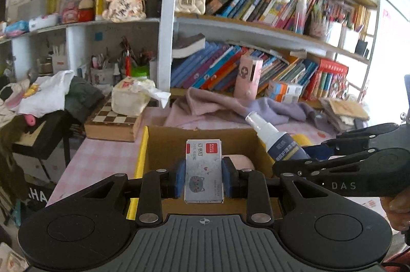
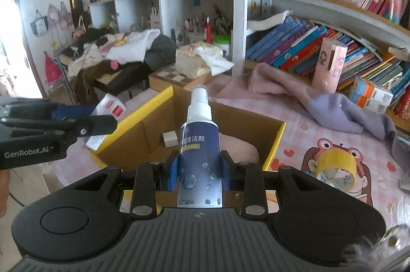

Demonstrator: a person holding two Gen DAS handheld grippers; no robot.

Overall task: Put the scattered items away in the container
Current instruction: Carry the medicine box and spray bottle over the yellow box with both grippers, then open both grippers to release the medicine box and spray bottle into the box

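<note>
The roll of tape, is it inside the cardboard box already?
No, the roll of tape lies on the pink tablecloth, outside the cardboard box.

Blue-and-white spray bottle (image 2: 198, 143), pink-checked tablecloth (image 1: 102, 159)

Cardboard box (image 2: 153, 133) floor mostly hidden behind spray bottle (image 2: 199, 141); tape roll (image 2: 335, 169) blurred; bookshelf (image 1: 269, 2) spines unreadable.

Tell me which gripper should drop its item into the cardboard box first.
Probably the left. The left gripper holds the staple box already over the cardboard box opening. The right gripper holds its spray bottle near the box's front edge, with only the nozzle end over the opening.
</note>
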